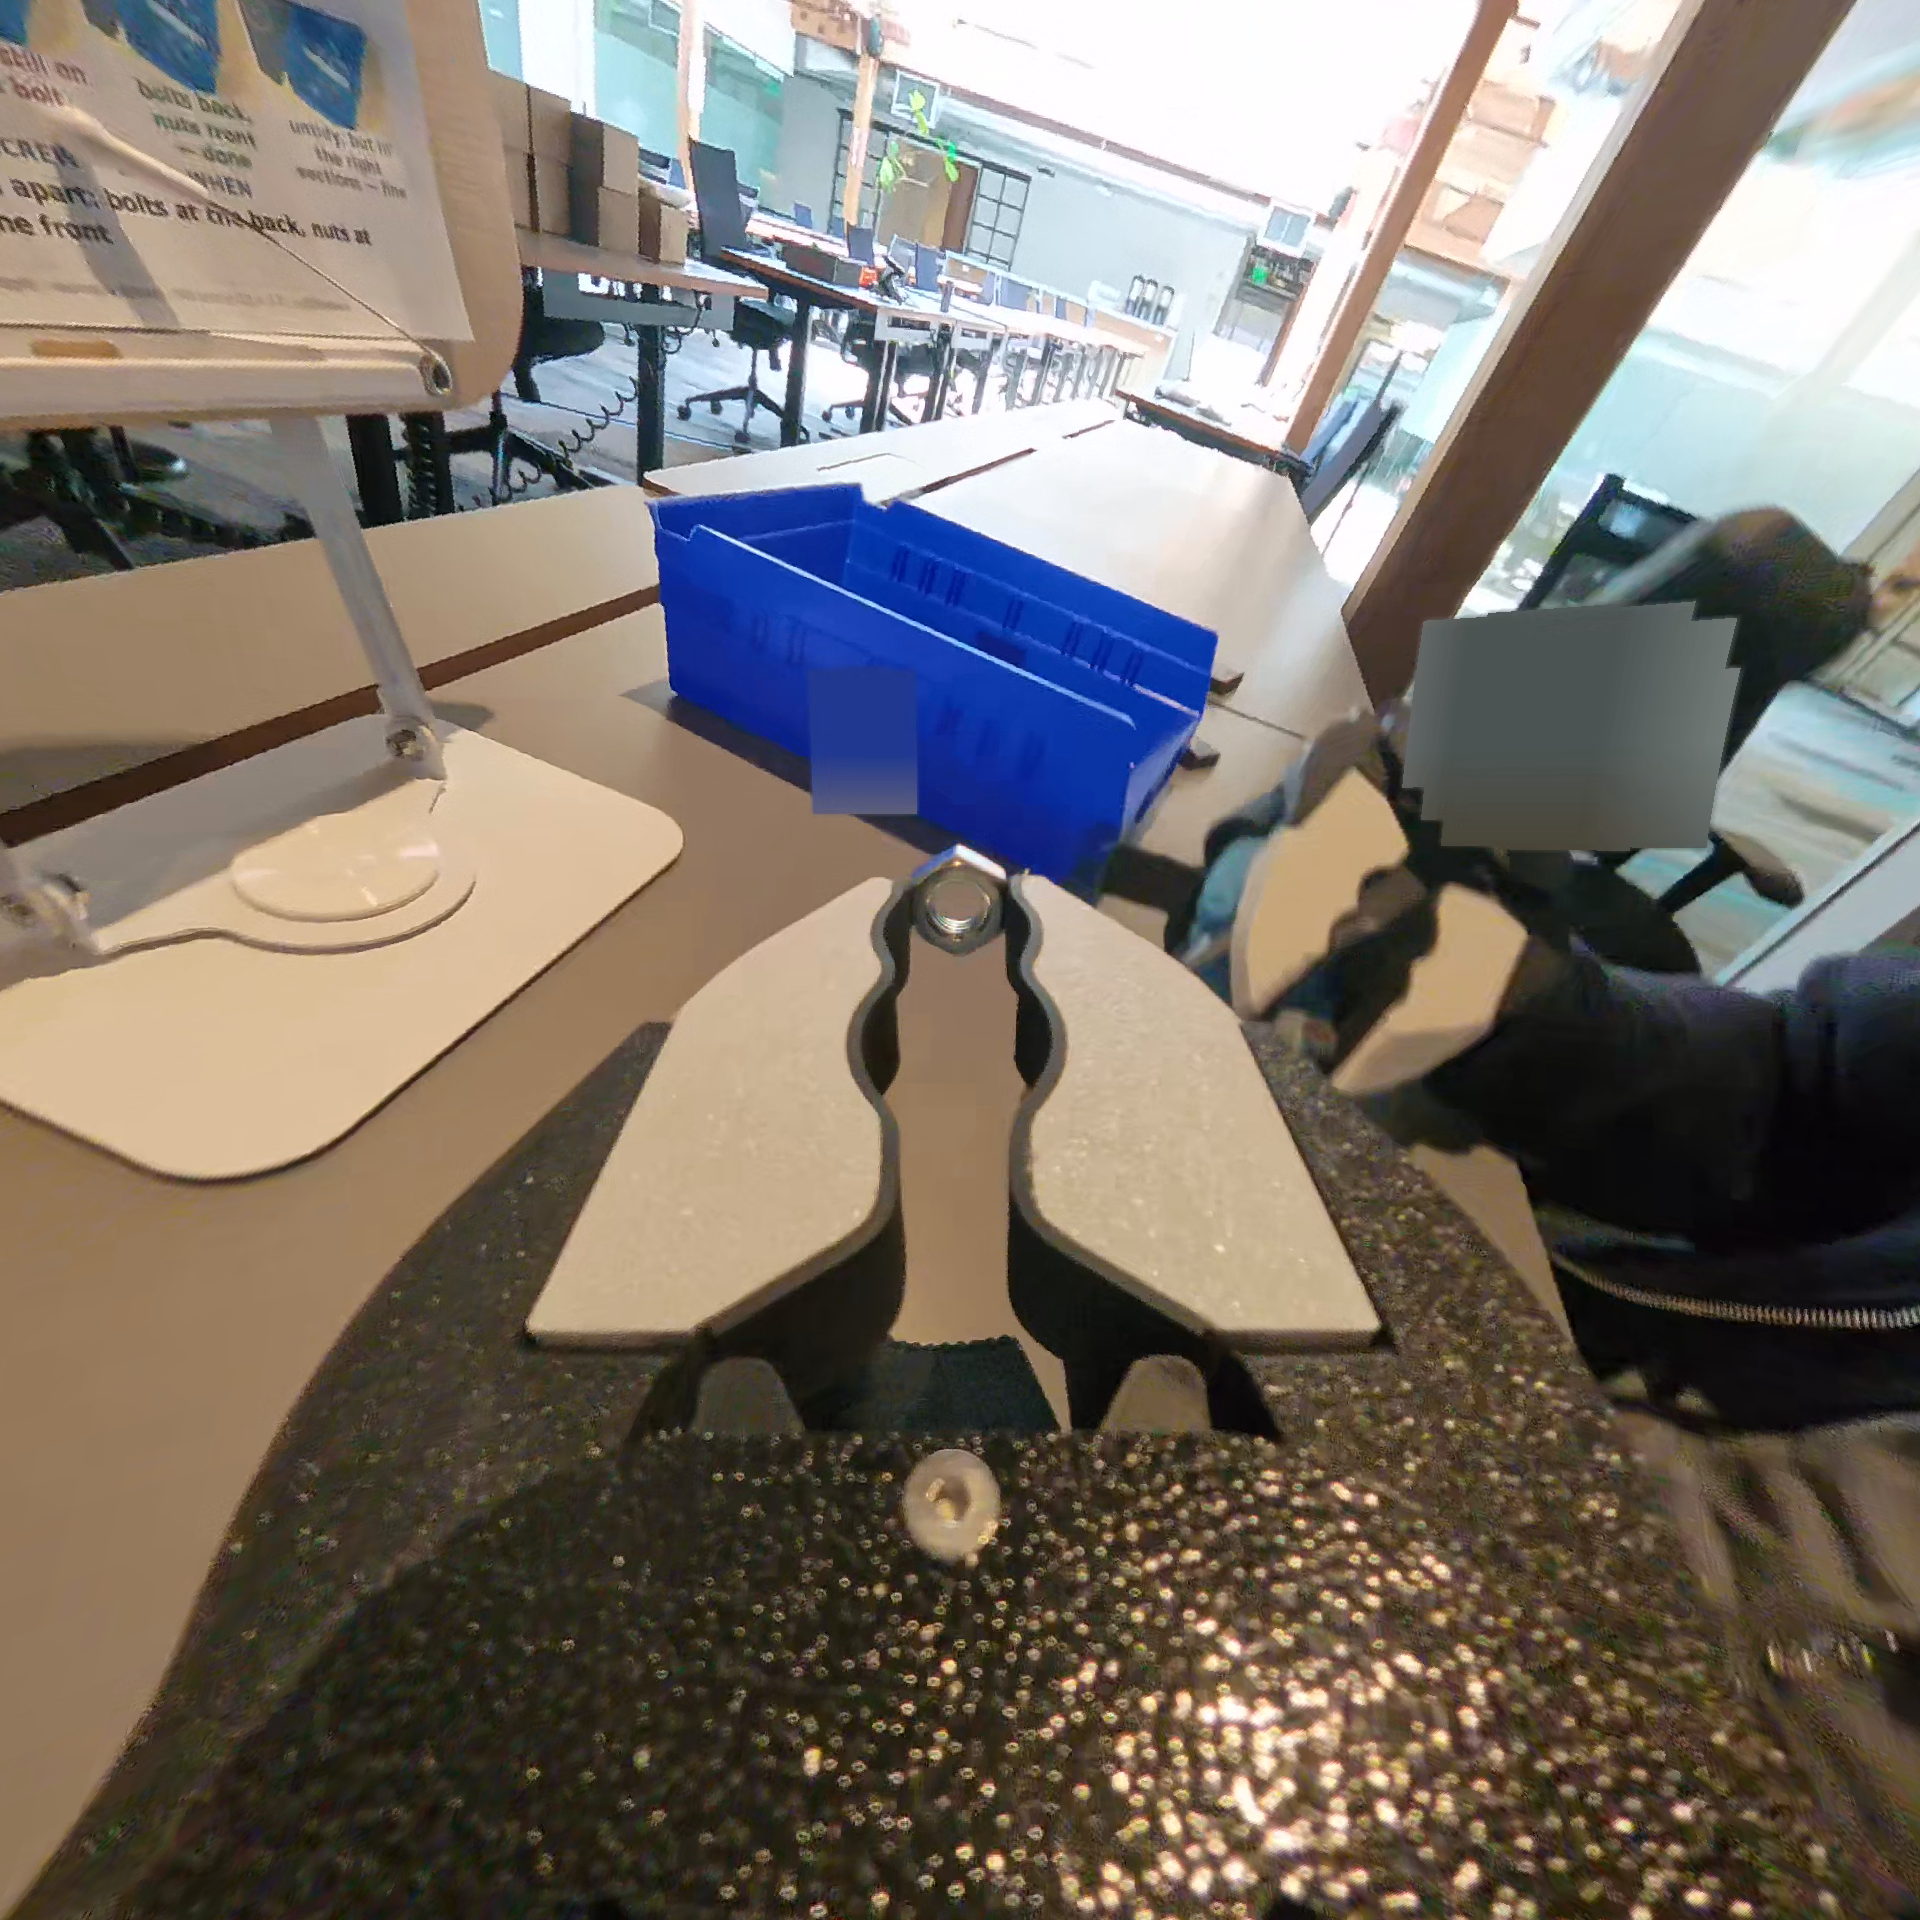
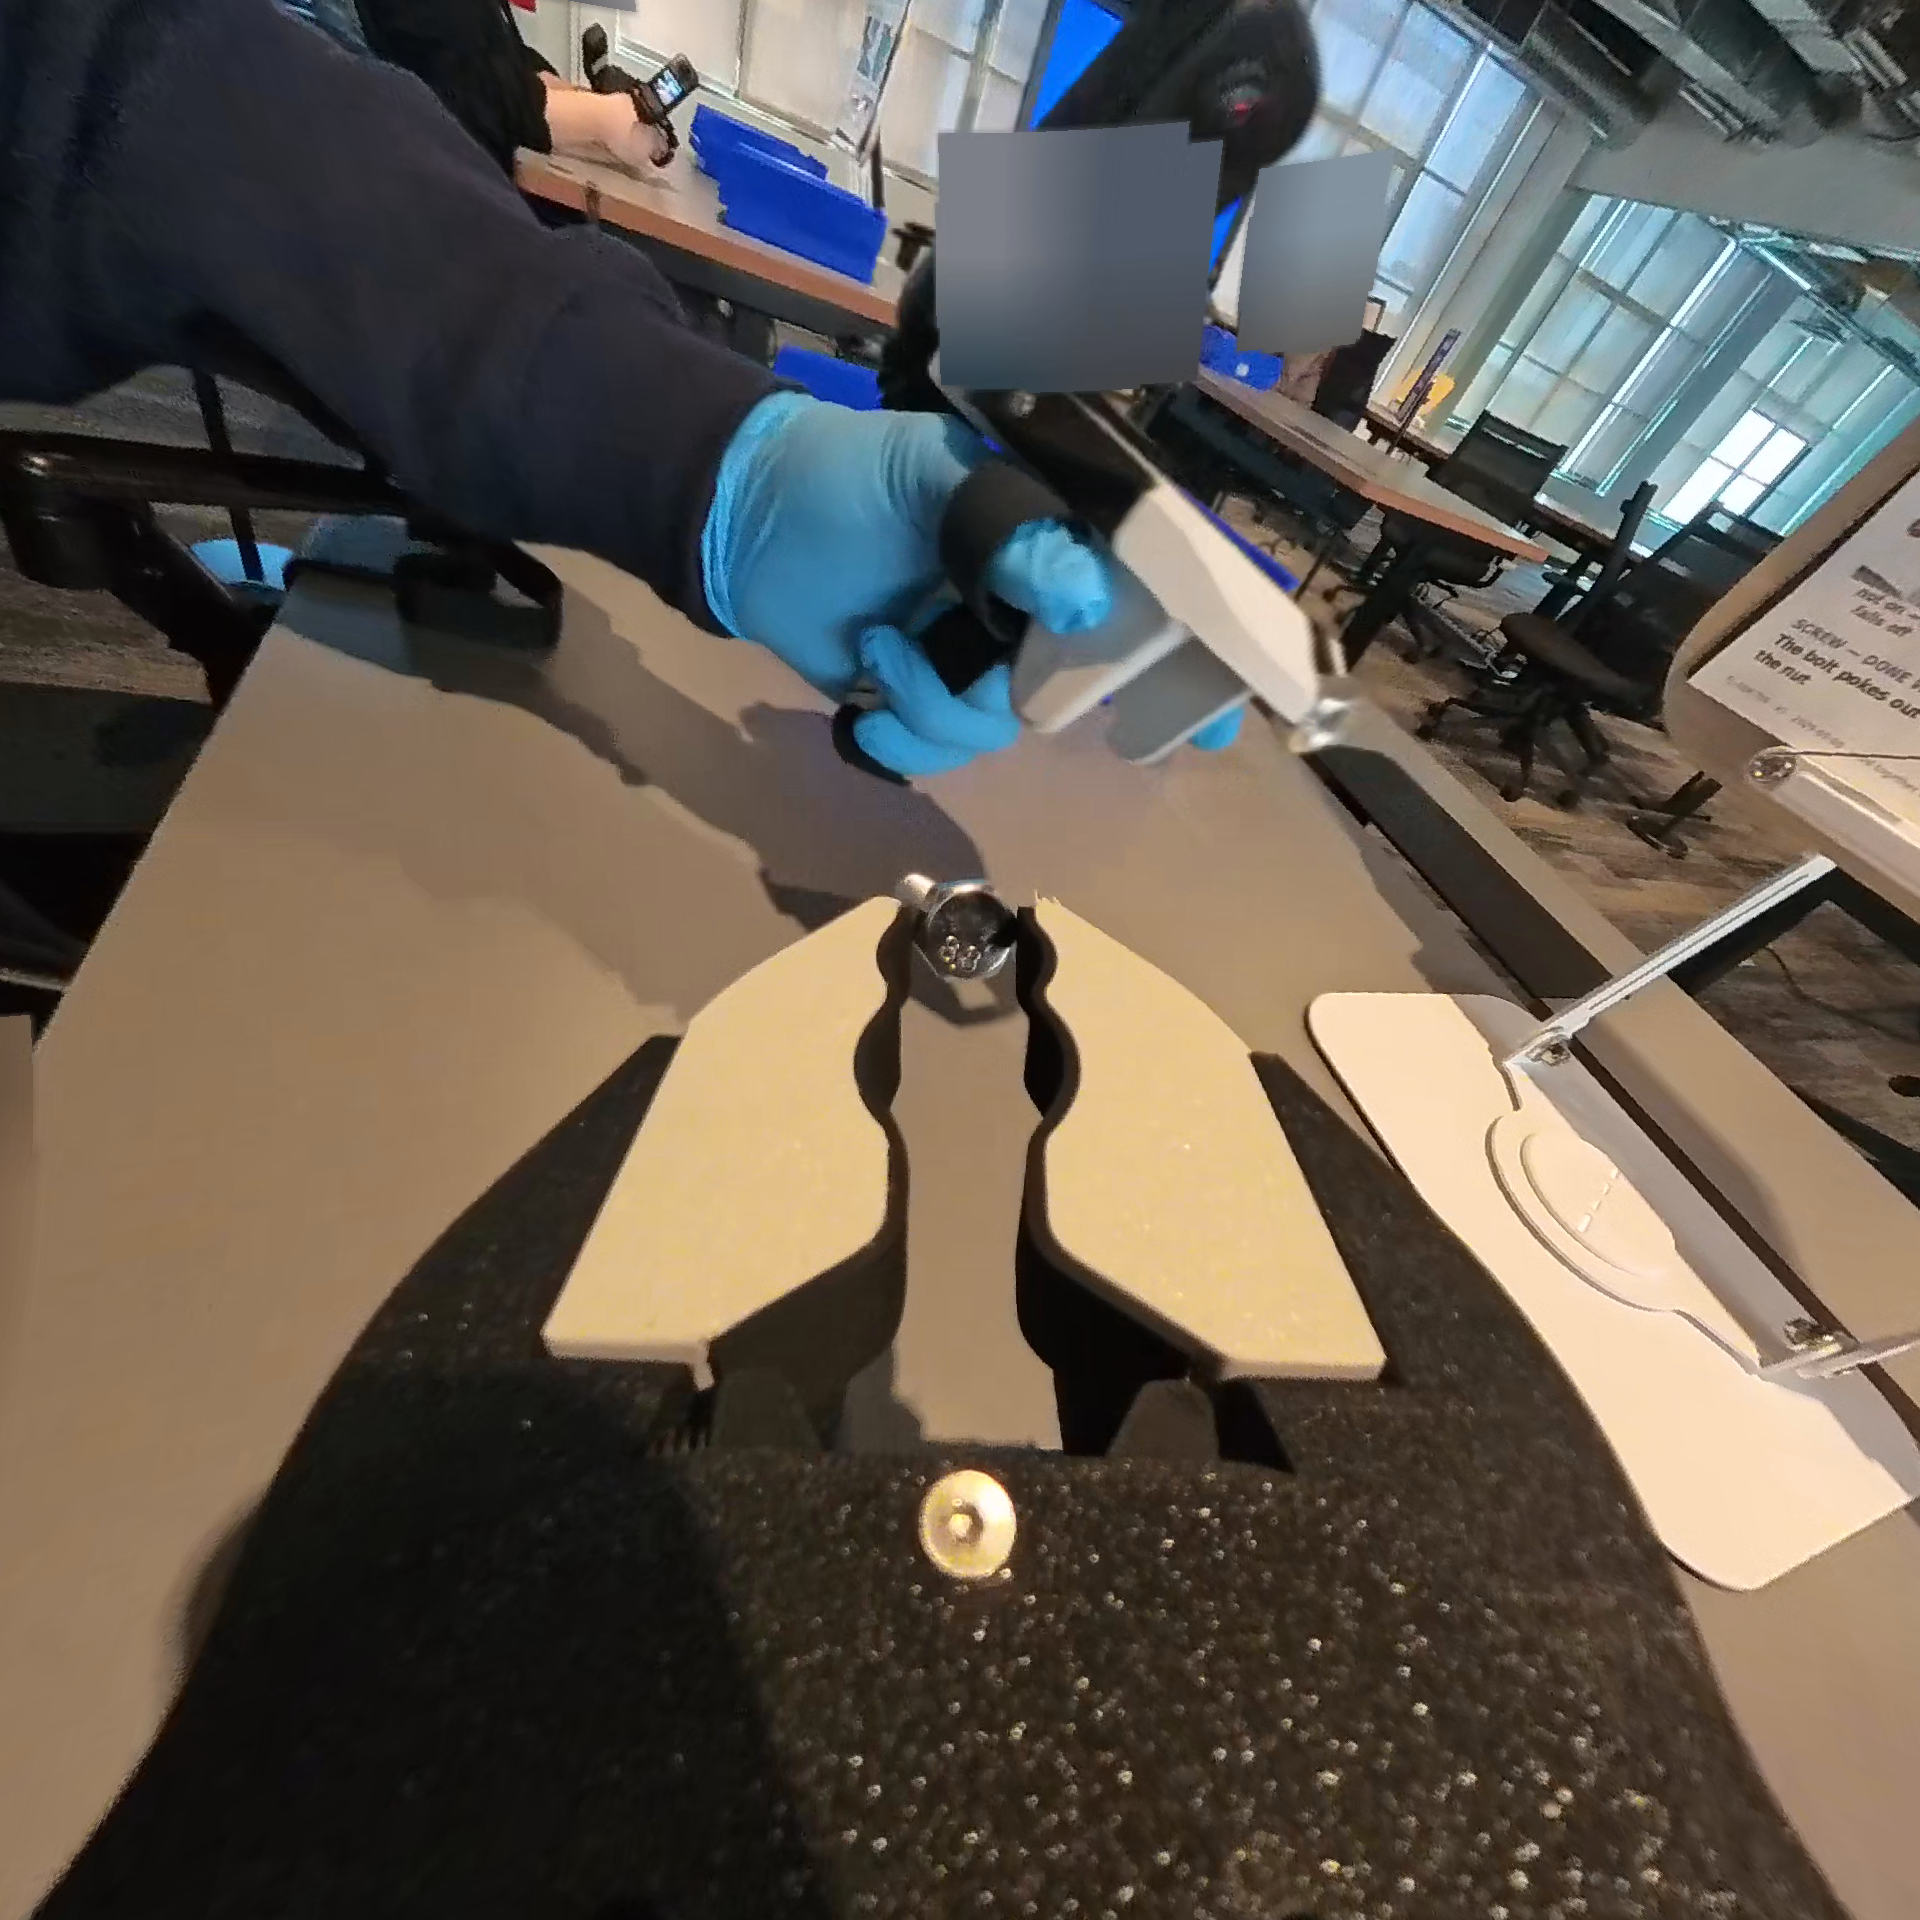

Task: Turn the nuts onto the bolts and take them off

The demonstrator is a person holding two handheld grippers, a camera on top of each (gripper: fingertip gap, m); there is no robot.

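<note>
In the left wrist view my left gripper is shut on a silver hex nut, held at the fingertips with its threaded hole facing the camera, above the grey table. In the right wrist view my right gripper is shut on the head of a silver bolt; its shank points away. The left gripper, held by a blue-gloved hand, shows above and beyond the bolt with the nut at its tip. The right gripper's fingers show to the right of the nut. Nut and bolt are apart.
A blue plastic bin stands on the table behind the nut. A white sign stand with a flat base is at the left; the base also shows in the right wrist view. Office desks and chairs lie beyond the table edge. One gripper's finger ends stand about 9 cm off the other's.
</note>
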